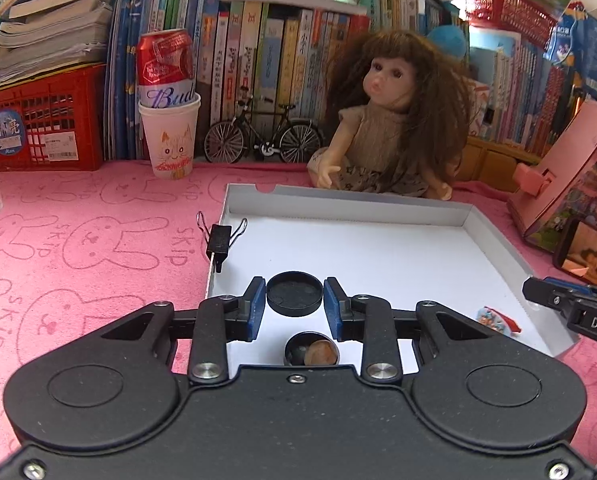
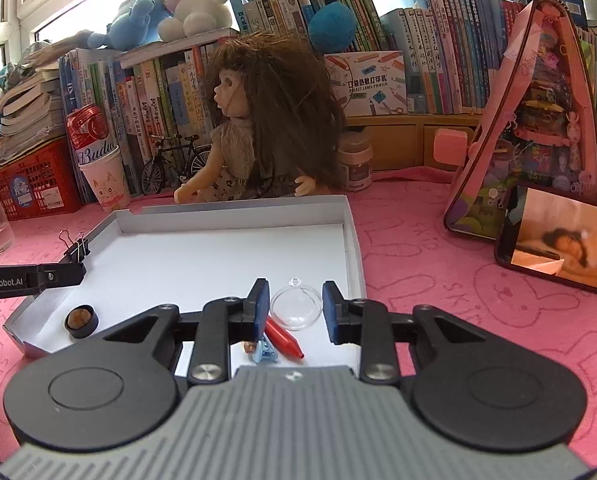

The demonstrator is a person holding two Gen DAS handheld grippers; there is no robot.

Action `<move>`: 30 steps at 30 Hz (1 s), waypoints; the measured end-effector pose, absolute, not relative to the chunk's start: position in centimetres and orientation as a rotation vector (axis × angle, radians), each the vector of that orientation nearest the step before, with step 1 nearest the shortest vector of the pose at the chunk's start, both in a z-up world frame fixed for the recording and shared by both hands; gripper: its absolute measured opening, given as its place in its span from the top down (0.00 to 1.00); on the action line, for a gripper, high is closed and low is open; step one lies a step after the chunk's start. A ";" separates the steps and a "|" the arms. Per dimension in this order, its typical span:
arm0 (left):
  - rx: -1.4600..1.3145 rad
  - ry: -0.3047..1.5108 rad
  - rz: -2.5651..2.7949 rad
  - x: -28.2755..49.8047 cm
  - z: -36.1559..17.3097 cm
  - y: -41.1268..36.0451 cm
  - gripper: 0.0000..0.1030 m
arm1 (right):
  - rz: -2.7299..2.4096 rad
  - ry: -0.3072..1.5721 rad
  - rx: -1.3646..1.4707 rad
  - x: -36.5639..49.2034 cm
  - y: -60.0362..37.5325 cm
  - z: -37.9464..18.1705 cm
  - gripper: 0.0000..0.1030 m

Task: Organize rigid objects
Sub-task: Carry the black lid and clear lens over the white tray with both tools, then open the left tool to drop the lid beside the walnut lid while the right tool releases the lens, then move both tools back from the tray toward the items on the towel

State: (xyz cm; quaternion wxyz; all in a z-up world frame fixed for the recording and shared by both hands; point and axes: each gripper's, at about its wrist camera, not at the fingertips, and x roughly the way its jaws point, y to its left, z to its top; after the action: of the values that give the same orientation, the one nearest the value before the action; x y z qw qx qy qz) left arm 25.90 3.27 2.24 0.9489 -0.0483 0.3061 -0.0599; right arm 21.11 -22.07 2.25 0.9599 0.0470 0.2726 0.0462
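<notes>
A pink rabbit-print cloth (image 1: 78,216) covers the desk before a wall of books. The left gripper (image 1: 294,304) pinches a black lid (image 1: 294,294); its open pot (image 1: 311,354) sits at six o'clock in the white tray (image 1: 378,248). The right gripper (image 2: 296,306) clasps a clear half-globe (image 2: 296,304) above a red-and-blue clip (image 2: 276,346). Risk: the smooth globe could squirt free of its narrow hold and roll off.

Left gripper (image 1: 294,300) fingers (image 1: 255,308) clamping black round lid (image 1: 294,293) over white tray (image 1: 378,256); small black cup (image 1: 311,349) sitting below, binder clip (image 1: 219,239) gripping tray's left wall.
</notes>
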 end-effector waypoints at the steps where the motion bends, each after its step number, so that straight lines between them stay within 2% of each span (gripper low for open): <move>1: -0.097 0.635 -0.123 26.2 2.0 3.1 0.71 | 0.093 0.557 0.097 21.3 -22.0 2.2 0.67; 14: -0.058 0.681 -0.101 26.9 0.3 2.6 0.71 | 0.063 0.616 0.106 22.8 -22.0 1.0 0.66; 16: -0.062 0.681 -0.102 26.7 0.4 2.6 0.66 | 0.060 0.613 0.115 22.6 -22.1 1.1 0.63; 17: -0.067 0.681 -0.105 26.6 0.5 2.7 0.58 | 0.060 0.608 0.122 22.5 -22.2 1.1 0.62; 18: -0.072 0.678 -0.112 26.5 0.6 2.7 0.54 | 0.062 0.603 0.126 22.3 -22.2 1.3 0.62; 19: -0.078 0.675 -0.117 26.2 0.8 2.7 0.52 | 0.064 0.599 0.126 22.1 -22.2 1.4 0.51; 21: -0.086 0.663 -0.120 25.7 1.1 2.8 0.43 | 0.072 0.582 0.117 21.6 -22.2 1.8 0.48; 24: -0.102 0.644 -0.140 24.6 1.9 2.9 0.36 | 0.082 0.562 0.092 20.6 -22.0 2.4 0.42; 30: -0.099 0.599 -0.187 21.4 3.2 2.9 0.30 | 0.133 0.510 0.064 18.0 -21.8 3.5 0.29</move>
State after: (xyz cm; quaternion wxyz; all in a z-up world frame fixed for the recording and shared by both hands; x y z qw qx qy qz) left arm 21.40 2.88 3.23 0.9500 -0.0485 0.2944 -0.0918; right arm 18.00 -21.78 3.49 0.9650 0.0314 0.2522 0.0656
